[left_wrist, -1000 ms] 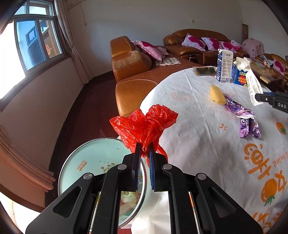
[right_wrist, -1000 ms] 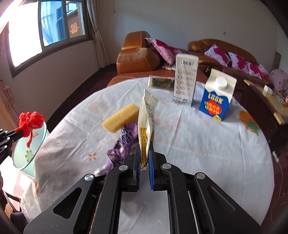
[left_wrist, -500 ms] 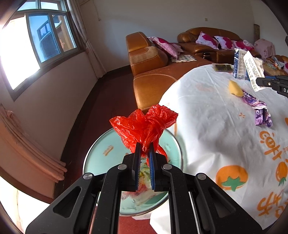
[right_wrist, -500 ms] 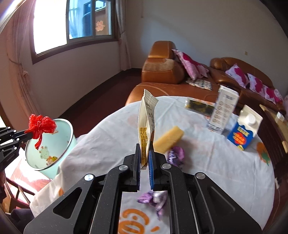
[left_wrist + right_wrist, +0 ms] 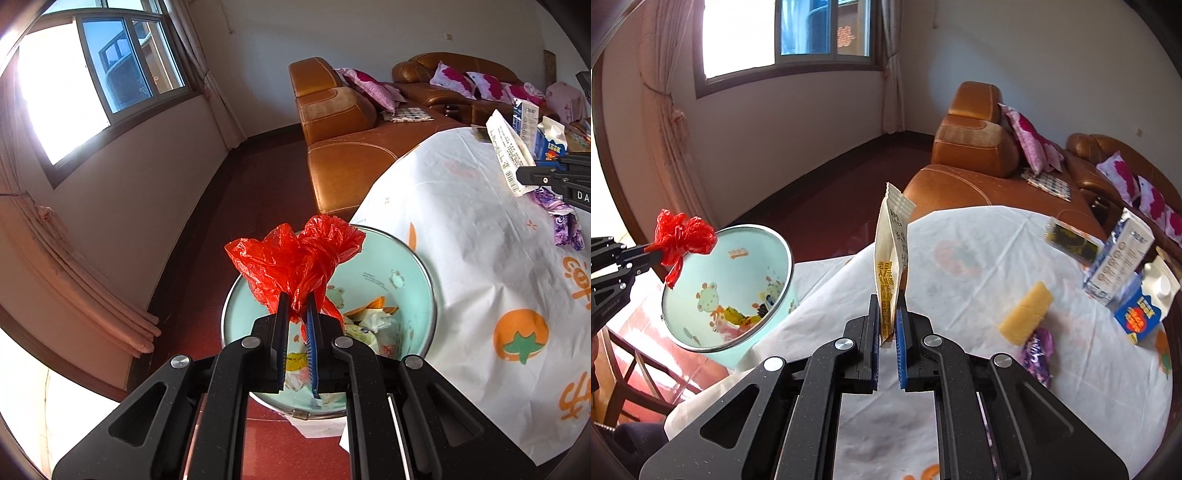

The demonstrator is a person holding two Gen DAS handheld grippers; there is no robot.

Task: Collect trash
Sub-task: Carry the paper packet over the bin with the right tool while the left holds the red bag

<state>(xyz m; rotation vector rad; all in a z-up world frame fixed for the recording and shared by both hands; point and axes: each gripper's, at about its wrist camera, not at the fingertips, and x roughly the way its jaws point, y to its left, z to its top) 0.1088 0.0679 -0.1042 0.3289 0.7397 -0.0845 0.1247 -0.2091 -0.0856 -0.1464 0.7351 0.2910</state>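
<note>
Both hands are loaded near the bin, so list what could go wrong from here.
1. The knotted red plastic bag in the left hand-held gripper sits near the mint-green metal bin's rim; it may drop outside.
2. The cream paper sachet in the right hand-held gripper is still above the tablecloth.

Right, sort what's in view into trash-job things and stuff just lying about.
Job:
red plastic bag in left gripper
white wrapper in right gripper
trash bin
purple wrapper

Lying about:
yellow sponge
blue carton
tall white box
sofa
</note>
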